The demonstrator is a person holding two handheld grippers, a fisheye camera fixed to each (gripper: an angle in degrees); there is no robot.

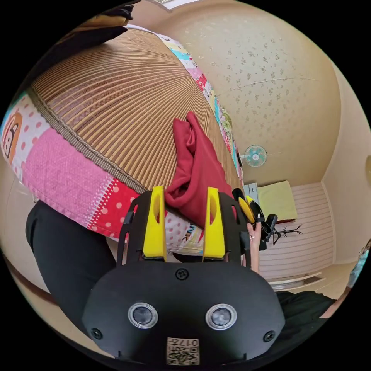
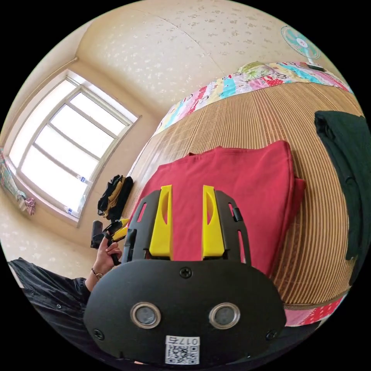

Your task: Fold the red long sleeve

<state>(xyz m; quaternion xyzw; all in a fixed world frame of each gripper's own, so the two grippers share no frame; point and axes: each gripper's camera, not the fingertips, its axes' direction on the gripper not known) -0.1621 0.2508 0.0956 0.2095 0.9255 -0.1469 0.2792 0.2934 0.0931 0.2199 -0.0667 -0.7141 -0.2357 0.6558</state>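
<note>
The red long sleeve [image 2: 235, 181] lies folded into a flat rectangle on the woven bamboo mat [image 2: 309, 239]. My right gripper [image 2: 187, 189] hovers over its near part, jaws apart with nothing between them. In the left gripper view the same red garment [image 1: 199, 170] looks bunched near the mat's edge. My left gripper [image 1: 184, 192] stands open just short of it, at the bed's edge. A hand holds the right gripper [image 1: 249, 212] beside the garment. A hand also holds the left gripper [image 2: 112, 232], off to the left of the bed.
A dark green garment [image 2: 348, 174] lies on the mat to the right of the red one. A black and yellow pile of clothes [image 2: 114, 195] sits near the window [image 2: 65, 143]. A patchwork sheet [image 1: 58, 170] borders the mat [image 1: 116, 104]. The person's dark trousers [image 1: 65, 255] are by the bed.
</note>
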